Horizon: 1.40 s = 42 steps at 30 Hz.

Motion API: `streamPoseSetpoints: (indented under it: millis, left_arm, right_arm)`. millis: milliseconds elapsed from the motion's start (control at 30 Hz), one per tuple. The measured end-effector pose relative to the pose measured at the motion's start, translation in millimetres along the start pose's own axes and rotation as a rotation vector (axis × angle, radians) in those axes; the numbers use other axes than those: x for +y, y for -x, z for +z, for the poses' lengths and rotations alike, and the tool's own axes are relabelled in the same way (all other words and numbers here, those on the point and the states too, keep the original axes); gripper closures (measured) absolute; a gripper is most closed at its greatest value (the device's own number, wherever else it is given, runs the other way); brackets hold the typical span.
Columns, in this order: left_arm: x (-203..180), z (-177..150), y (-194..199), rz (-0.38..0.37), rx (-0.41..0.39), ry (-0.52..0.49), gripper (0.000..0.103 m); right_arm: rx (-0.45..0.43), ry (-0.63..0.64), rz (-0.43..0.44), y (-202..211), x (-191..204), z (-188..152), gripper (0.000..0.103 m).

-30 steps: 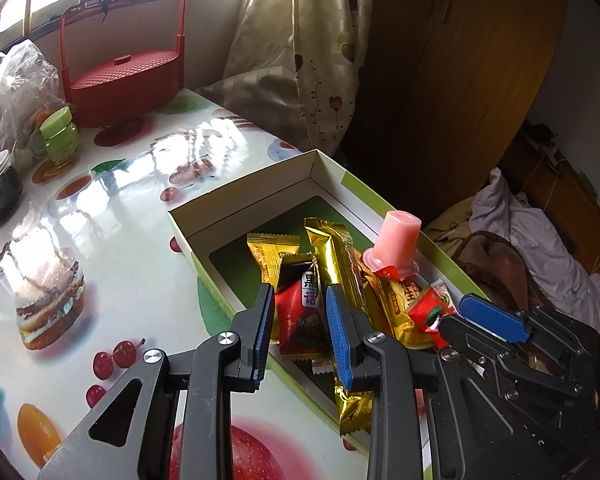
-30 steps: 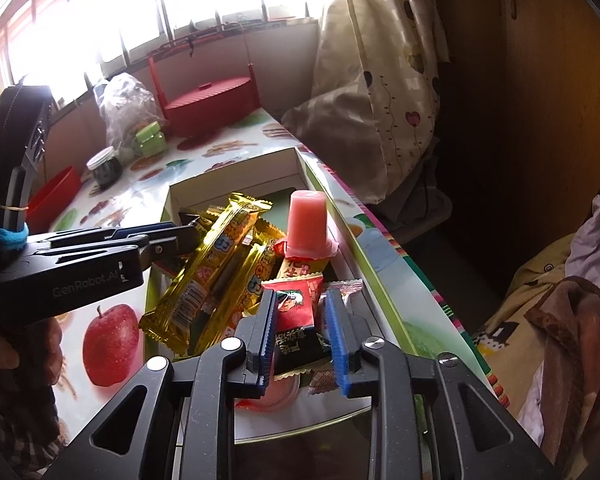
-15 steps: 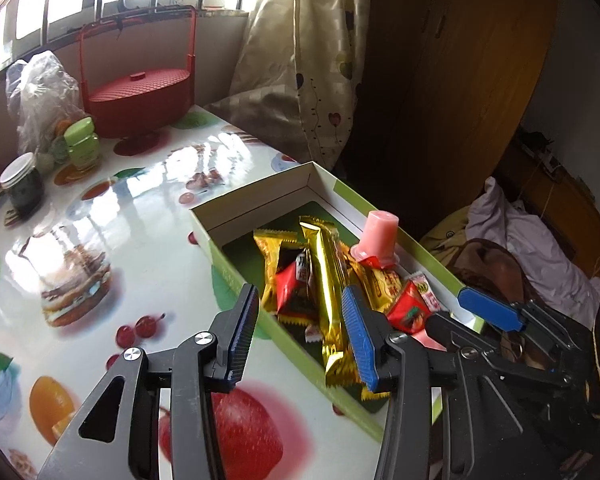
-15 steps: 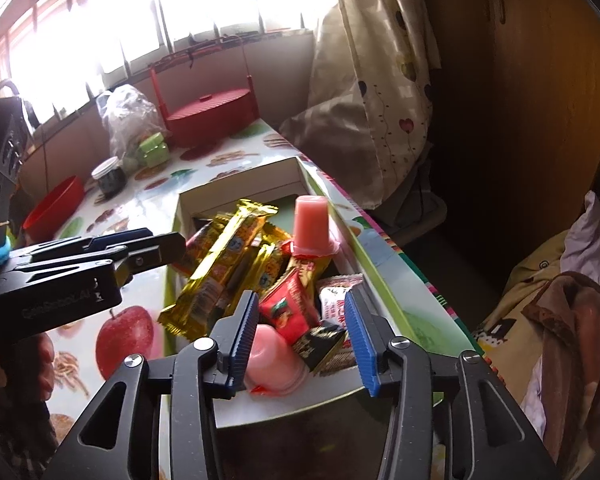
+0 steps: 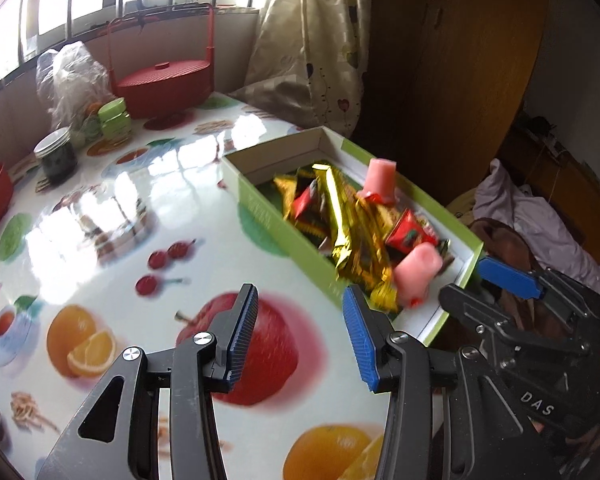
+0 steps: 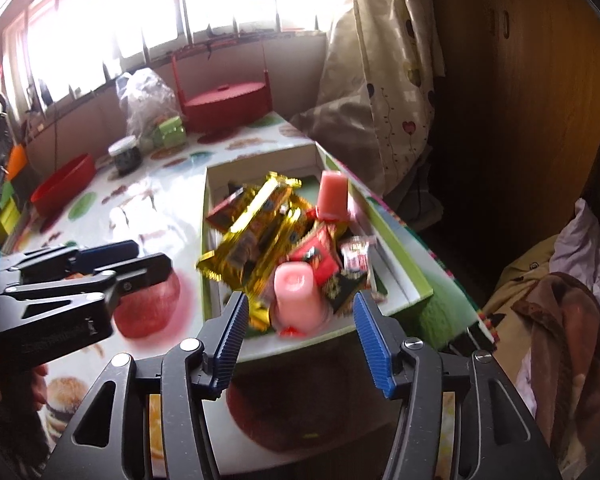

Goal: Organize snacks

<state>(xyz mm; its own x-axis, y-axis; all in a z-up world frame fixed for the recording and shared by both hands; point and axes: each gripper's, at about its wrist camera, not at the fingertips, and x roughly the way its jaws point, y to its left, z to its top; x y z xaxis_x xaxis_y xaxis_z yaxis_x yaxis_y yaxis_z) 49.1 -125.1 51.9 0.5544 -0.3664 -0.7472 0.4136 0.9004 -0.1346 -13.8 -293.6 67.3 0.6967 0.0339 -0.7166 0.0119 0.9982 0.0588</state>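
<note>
left gripper (image 5: 300, 336): jaws have just been opening, empty, now back over the table | right gripper (image 6: 300, 340): jaws have just been opening wider, empty | snacks (image 6: 284, 232): released, heaped in the box (image 5: 268, 216) ahead | judged: drop-off done

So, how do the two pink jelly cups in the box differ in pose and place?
The far jelly cup stands upside down, wide rim at the bottom, on top of the wrappers; the near jelly cup lies tilted at the box's near end. The far one looks taller and narrower from here. Both are pink, with red-edged rims.
</note>
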Motion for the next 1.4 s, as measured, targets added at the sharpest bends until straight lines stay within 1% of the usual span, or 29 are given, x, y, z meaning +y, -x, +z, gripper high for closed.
streamPoseSetpoints:
  millis: [133,333,400,467,500,633,700,767,1000,1400]
  left_arm:
    - [2.3,-13.6,1.6,0.011,0.016,-0.006,0.057]
    - [5.7,-37.8,-9.2,0.001,0.089,0.007,0.057]
    - [3.8,-42.0,-12.0,-0.012,0.103,0.01,0.057]
    - [0.1,-45.1,-14.5,-0.009,0.113,0.004,0.057]
    - [-1.5,-46.3,-14.3,-0.007,0.11,0.002,0.057]
    - [-4.1,-47.1,-14.1,0.003,0.111,-0.006,0.057]
    - [-7.2,-47.1,-15.1,0.009,0.111,-0.011,0.052]
    - [-9.6,-47.4,-16.1,0.012,0.111,-0.02,0.05]
    - [-10.1,-48.3,-16.2,0.019,0.107,-0.02,0.049]
    - [-9.3,-49.4,-15.8,0.024,0.089,-0.018,0.049]
  right_arm:
    - [0.016,0.0,-0.01,2.5,3.1,-11.1,0.047]
    - [0.057,0.0,-0.02,6.4,5.9,-30.2,0.045]
    - [0.076,-0.009,-0.024,4.7,5.4,-35.9,0.045]
    - [0.096,-0.02,-0.035,1.3,4.6,-39.9,0.045]
    - [0.109,-0.031,-0.044,-1.2,3.6,-41.8,0.045]
    - [0.132,-0.052,-0.036,-8.6,3.4,-46.7,0.045]
    - [0.144,-0.048,-0.032,-12.7,5.9,-49.0,0.044]
    - [0.141,-0.038,-0.034,-13.2,8.2,-49.6,0.04]
    - [0.135,-0.013,-0.056,-15.4,14.2,-51.9,0.036]
    - [0.131,-0.013,-0.057,-15.5,13.3,-52.1,0.035]
